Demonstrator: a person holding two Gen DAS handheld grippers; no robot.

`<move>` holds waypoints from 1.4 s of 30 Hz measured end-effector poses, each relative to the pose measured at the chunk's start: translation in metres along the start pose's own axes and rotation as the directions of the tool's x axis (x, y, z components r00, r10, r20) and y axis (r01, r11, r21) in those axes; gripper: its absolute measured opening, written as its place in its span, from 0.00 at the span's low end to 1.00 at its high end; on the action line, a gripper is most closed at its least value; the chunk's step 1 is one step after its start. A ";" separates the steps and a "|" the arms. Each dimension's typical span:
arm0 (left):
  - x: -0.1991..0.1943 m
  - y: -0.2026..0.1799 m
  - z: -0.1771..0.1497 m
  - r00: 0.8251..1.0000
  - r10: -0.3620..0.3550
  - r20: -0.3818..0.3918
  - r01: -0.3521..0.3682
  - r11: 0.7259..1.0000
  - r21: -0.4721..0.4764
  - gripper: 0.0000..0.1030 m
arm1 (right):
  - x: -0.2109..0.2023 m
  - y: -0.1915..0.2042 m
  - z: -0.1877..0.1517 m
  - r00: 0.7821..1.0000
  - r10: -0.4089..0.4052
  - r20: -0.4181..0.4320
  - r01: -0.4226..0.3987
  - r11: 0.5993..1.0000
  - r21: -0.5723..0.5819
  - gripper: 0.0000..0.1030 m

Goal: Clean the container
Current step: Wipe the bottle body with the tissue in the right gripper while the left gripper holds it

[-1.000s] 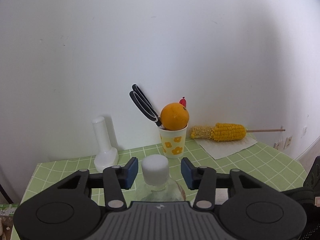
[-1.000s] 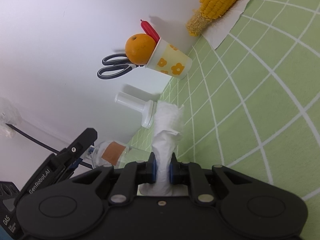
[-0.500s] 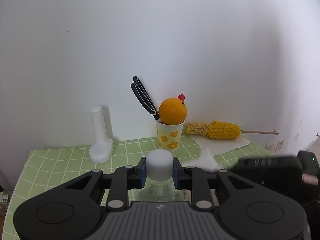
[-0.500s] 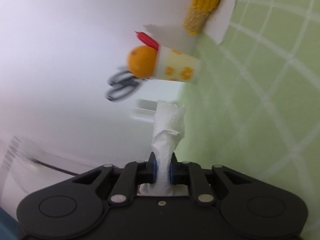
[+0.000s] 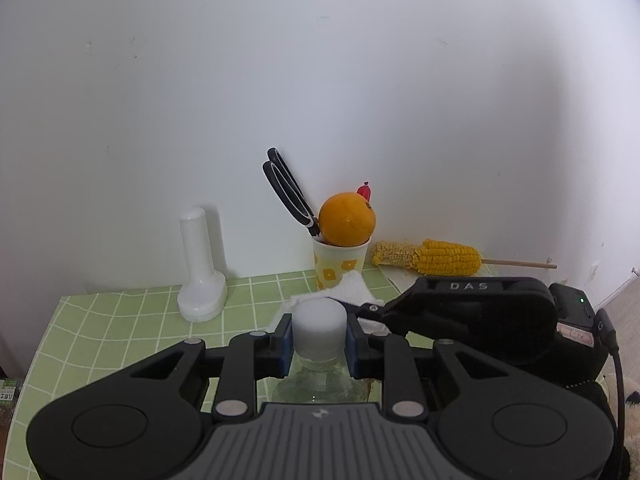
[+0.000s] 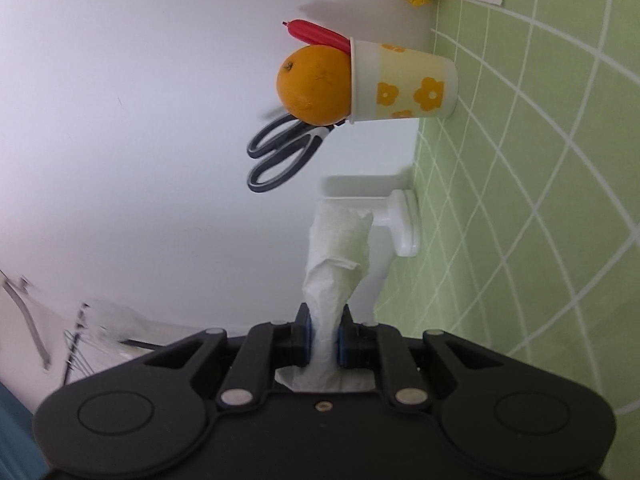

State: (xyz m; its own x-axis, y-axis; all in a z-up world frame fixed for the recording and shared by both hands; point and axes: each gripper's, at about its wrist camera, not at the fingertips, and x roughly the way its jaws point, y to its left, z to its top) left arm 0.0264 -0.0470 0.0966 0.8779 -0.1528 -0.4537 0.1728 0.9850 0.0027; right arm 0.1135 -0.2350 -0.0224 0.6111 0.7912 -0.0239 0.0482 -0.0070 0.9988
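Two hand-held grippers busy here: the left hand-held gripper (image 5: pixel 319 341) is clamped tight on the white cap (image 5: pixel 319 330) of a clear bottle (image 5: pixel 320 386) near the counter's (image 5: pixel 120 332) front edge, and the right hand-held gripper (image 6: pixel 323 338) is pinched shut on a crumpled paper towel (image 6: pixel 336 256), right beside that cap.

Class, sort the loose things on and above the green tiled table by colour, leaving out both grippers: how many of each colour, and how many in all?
White: 4 - bottle cap, tissue, stand, paper sheet
Clear: 1 - bottle
Orange: 1 - orange
Yellow: 2 - flowered cup, corn cob
Black: 1 - scissors
Red: 1 - red stick
Total: 10
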 end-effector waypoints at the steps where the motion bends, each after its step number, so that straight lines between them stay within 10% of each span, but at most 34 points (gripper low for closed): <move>1: 0.000 0.000 0.000 1.000 0.000 0.000 0.000 1.000 0.002 0.27 | 0.000 0.002 0.000 1.000 -0.029 0.001 0.029 0.999 -0.030 0.12; 21: -0.003 0.004 -0.001 1.000 -0.011 -0.008 0.011 1.000 -0.027 0.27 | -0.013 0.013 -0.013 0.908 -0.418 0.026 0.395 0.834 -0.385 0.12; 30: -0.001 0.008 0.001 1.000 -0.020 -0.015 0.020 1.000 -0.017 0.27 | -0.014 0.025 -0.011 0.863 -0.482 -0.148 0.336 0.768 -0.545 0.12; 42: 0.001 0.007 0.001 1.000 -0.014 -0.027 0.014 1.000 -0.005 0.27 | -0.001 0.024 -0.022 0.852 -0.412 -0.322 0.189 0.817 -0.544 0.12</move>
State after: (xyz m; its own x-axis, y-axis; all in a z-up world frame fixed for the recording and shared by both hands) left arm 0.0291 -0.0408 0.0974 0.8632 -0.1643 -0.4773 0.1829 0.9831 -0.0076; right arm 0.0961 -0.2225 0.0027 0.2465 0.8745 -0.4178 -0.2753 0.4765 0.8350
